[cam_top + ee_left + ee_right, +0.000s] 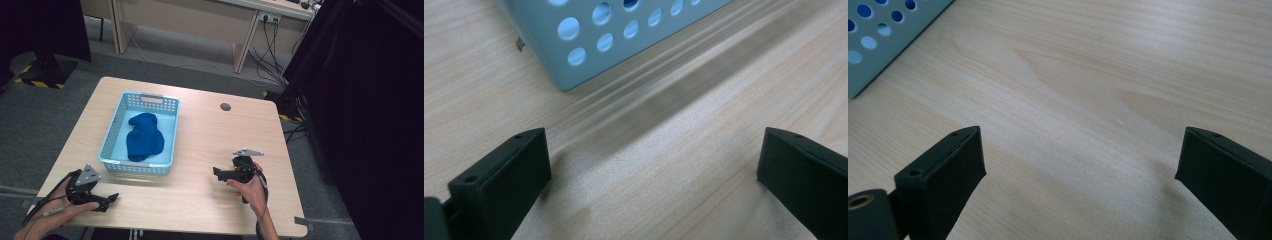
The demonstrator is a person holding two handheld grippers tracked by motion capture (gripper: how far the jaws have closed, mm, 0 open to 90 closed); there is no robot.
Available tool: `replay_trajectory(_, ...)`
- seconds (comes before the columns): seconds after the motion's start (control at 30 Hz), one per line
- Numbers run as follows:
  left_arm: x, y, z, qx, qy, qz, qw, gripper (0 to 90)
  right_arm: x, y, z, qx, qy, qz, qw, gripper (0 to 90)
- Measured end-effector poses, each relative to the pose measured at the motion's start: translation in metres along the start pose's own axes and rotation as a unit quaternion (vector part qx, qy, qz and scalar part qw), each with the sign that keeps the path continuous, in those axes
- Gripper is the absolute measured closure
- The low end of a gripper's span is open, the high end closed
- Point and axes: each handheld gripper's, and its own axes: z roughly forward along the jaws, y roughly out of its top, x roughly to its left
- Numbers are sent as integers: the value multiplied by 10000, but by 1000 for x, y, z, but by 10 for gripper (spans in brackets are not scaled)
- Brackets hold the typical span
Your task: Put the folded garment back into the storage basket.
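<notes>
A blue cloth (144,137) lies bunched inside the light-blue basket (113,134), left of centre in the high view. The left gripper (111,198), lower left, and the right gripper (217,171), lower centre-right, rest on the wooden table (210,135) with jaws wide and empty. A one-sided grab could drag the light basket. Grey carpet and cables lie behind.

A deep blue cloth (144,137) in a pale blue, hole-patterned basket (110,145); probably light wood-grain table (210,135).

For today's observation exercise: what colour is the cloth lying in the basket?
Dark blue; the cloth shows best in the high view.
</notes>
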Motion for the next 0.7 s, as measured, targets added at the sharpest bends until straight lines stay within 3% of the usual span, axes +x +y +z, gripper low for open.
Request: replay_trajectory(0.7, 0, 0, 0, 0, 0, -2, 10000, 0, 0, -16, -2, 199, -126, -34, 9997, 57)
